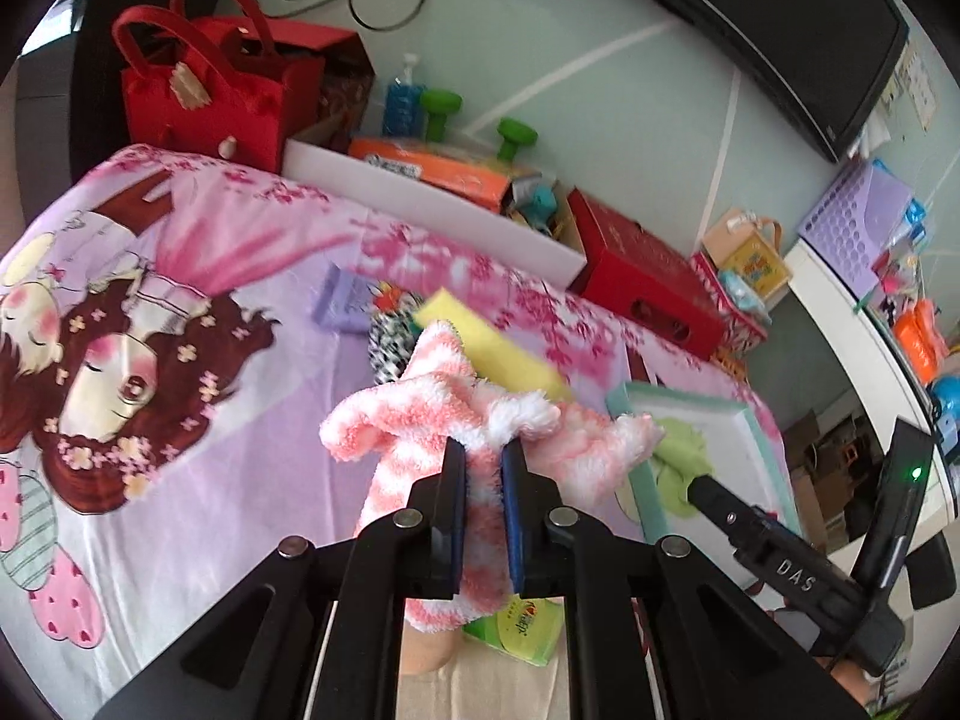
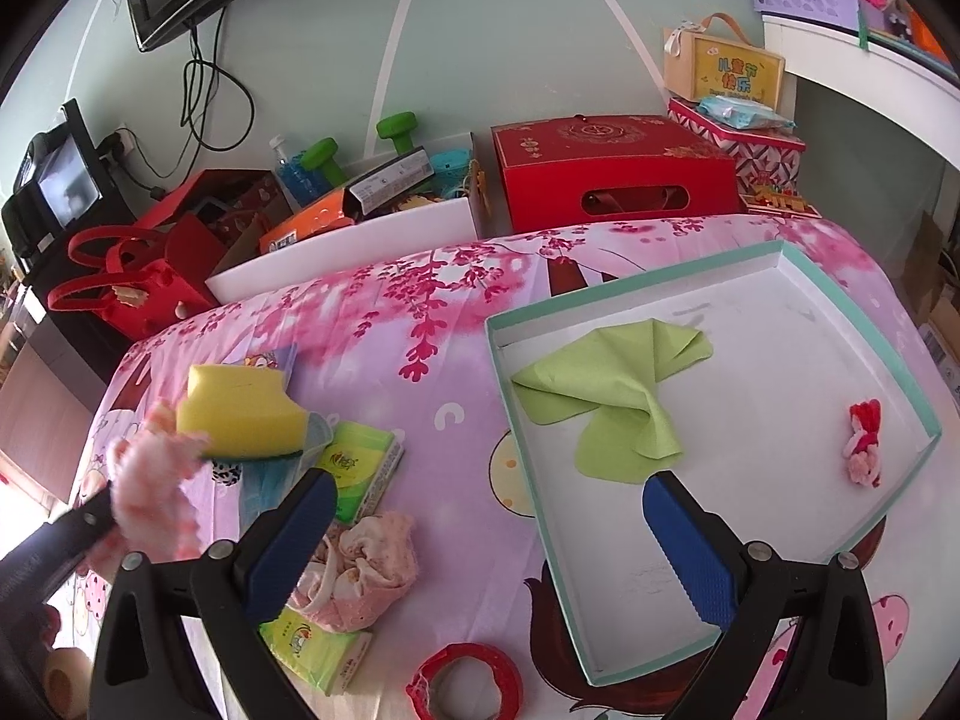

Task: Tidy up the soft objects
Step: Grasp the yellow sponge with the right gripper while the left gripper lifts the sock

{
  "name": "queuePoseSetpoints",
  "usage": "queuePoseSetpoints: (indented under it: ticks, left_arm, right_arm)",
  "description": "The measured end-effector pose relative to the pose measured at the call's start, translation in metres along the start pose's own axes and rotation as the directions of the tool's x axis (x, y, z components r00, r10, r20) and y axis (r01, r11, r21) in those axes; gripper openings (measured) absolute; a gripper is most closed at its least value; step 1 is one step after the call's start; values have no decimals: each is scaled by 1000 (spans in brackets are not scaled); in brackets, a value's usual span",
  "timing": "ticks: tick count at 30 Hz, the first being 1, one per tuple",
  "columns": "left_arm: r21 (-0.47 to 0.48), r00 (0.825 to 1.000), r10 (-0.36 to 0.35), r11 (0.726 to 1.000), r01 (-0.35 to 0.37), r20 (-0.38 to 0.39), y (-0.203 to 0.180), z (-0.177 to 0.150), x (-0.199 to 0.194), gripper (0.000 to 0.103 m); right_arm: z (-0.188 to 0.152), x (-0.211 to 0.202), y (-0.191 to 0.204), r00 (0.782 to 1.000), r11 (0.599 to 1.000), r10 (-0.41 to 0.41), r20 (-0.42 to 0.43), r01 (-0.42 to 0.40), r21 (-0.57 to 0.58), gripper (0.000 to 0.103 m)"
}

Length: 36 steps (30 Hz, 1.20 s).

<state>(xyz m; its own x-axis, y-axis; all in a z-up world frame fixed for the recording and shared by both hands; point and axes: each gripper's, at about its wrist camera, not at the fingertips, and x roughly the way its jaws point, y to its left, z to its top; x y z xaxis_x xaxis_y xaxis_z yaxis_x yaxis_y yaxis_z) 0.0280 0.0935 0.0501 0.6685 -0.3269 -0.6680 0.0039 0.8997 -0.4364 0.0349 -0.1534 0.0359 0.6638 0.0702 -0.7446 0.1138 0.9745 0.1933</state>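
My left gripper (image 1: pixel 483 462) is shut on a fluffy pink-and-white sock (image 1: pixel 420 414), which hangs above the pink bedsheet. In the right wrist view the same sock (image 2: pixel 150 480) shows at the left edge, beside a yellow sponge (image 2: pixel 240 414). My right gripper (image 2: pixel 487 489) stands open with nothing between its fingers, over the near edge of a teal-rimmed white tray (image 2: pixel 798 264). A green cloth (image 2: pixel 618 396) and a small pink doll (image 2: pixel 864 444) lie in the tray. On the sheet near the right gripper's left finger lies a crumpled pink cloth (image 2: pixel 366 564).
Two green tissue packs (image 2: pixel 360 468) (image 2: pixel 318 654) and a red tape roll (image 2: pixel 465 684) lie on the sheet. A white box of clutter (image 2: pixel 360 240), a red box (image 2: pixel 618 174) and a red felt bag (image 1: pixel 204 96) line the far side by the wall.
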Motion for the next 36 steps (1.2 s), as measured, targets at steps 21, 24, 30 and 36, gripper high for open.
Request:
queuePoseSetpoints:
  ticks: [21, 24, 30, 36]
  left_arm:
    - [-166, 977, 187, 971, -169, 101, 71, 13, -33, 11]
    - [-176, 978, 186, 970, -167, 94, 78, 14, -32, 11]
    - [-195, 982, 174, 968, -156, 78, 88, 13, -28, 11]
    - [-200, 984, 164, 969, -147, 74, 90, 14, -28, 11]
  right_arm:
    - [-14, 29, 111, 987, 957, 158, -12, -157, -244, 103]
    - [-16, 37, 119, 989, 955, 146, -23, -147, -259, 103]
    - [-19, 43, 128, 990, 952, 140, -21, -141, -273, 90]
    - [-20, 47, 131, 990, 953, 138, -23, -139, -270, 60]
